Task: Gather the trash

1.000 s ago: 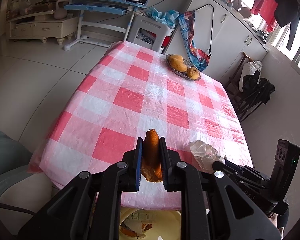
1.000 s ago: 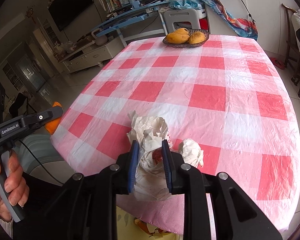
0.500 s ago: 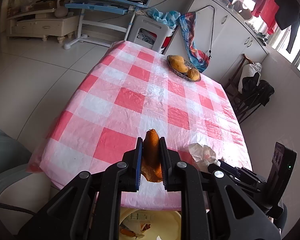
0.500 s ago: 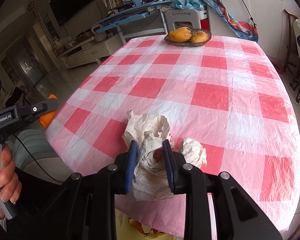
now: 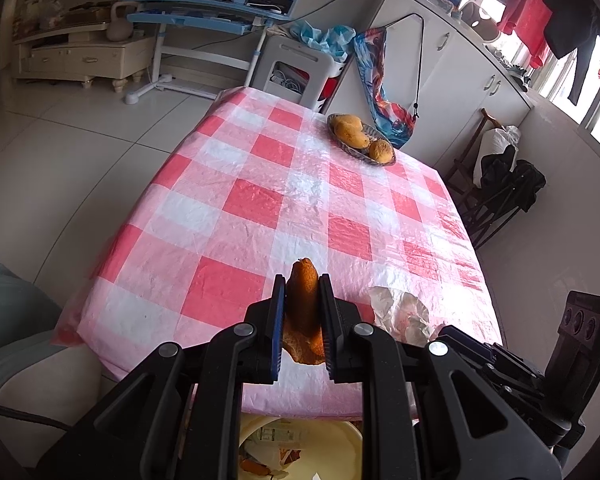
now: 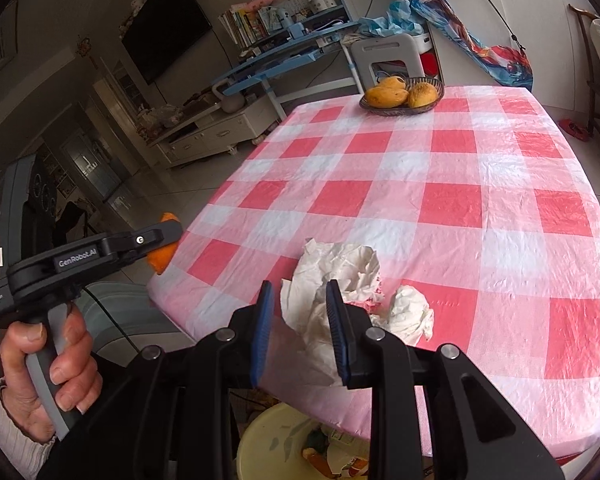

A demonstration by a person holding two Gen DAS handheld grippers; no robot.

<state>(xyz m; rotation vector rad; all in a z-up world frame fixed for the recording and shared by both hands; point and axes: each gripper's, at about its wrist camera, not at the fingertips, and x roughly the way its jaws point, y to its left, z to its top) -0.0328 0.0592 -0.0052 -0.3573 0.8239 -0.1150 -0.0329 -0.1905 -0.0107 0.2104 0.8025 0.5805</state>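
Note:
My left gripper [image 5: 302,284] is shut on an orange peel [image 5: 303,300] and holds it above the near edge of the table; it also shows in the right wrist view [image 6: 168,236]. My right gripper [image 6: 298,292] is shut on a crumpled white tissue [image 6: 332,276] at the table's near edge, with its jaws wider apart than before. A second tissue ball [image 6: 410,312] lies beside it. The tissue also shows in the left wrist view [image 5: 400,312]. A pale yellow bin [image 6: 268,440] with trash stands under the table edge.
The table has a red-and-white checked cloth [image 6: 440,200]. A basket of mangoes [image 6: 402,96] sits at its far end. A white chair [image 5: 300,68] and a blue desk [image 5: 208,16] stand behind. Dark chairs [image 5: 500,188] are to the right.
My right gripper's jaws have spread a little around the tissue. The left gripper has risen slightly with the peel still in it.

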